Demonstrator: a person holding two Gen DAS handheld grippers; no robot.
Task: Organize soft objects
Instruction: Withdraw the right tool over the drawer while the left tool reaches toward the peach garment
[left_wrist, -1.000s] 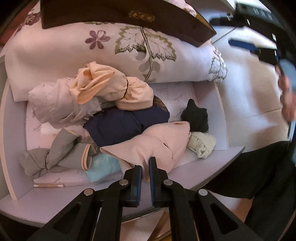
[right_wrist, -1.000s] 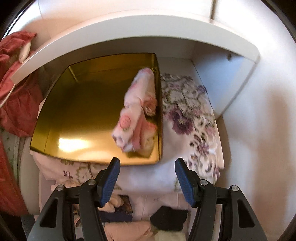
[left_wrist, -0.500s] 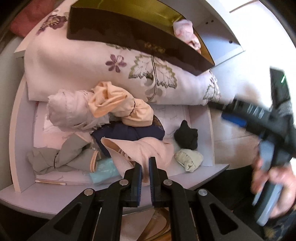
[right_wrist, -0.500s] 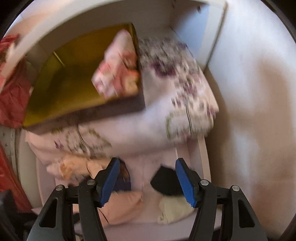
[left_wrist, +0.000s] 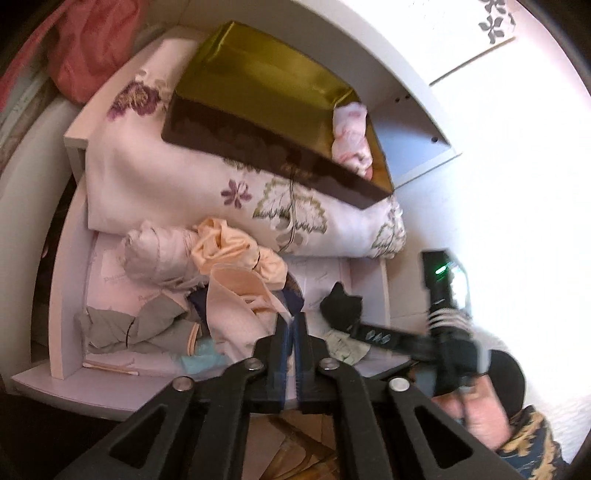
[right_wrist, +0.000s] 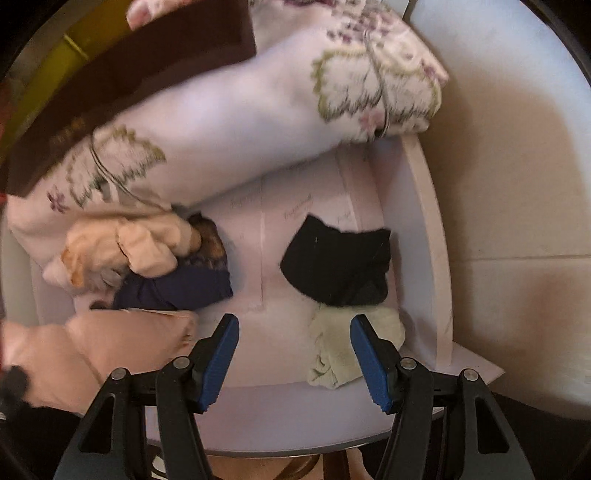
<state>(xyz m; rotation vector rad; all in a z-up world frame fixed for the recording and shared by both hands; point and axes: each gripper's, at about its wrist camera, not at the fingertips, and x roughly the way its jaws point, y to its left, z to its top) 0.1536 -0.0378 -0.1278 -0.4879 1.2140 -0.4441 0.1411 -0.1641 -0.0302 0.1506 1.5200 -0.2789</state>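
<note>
The left gripper (left_wrist: 294, 325) has its fingers (left_wrist: 282, 354) pressed together, pinching a fold of a pale pink garment (left_wrist: 236, 302) that rises from the pile in a white drawer (left_wrist: 59, 314). Around that garment lie a grey garment (left_wrist: 125, 325), a light blue piece (left_wrist: 197, 356), a navy garment (right_wrist: 177, 288), a peach bundle (left_wrist: 229, 247) and a pale lilac roll (left_wrist: 155, 254). The right gripper (right_wrist: 293, 360) hangs over the drawer's right part with its blue-padded fingers (right_wrist: 218, 358) spread wide and gripping nothing; a cream sock bundle (right_wrist: 343, 347) lies partly between and under them, touching a black sock bundle (right_wrist: 340, 262) just behind it. Behind the pile, a folded floral bedsheet (left_wrist: 166, 192) spans the back of the drawer. On it rests a dark brown box with a gold interior (left_wrist: 258, 92), and a pink patterned cloth (left_wrist: 351, 144) lies against the box's right inner wall. In the left wrist view the right gripper is motion-blurred.
</note>
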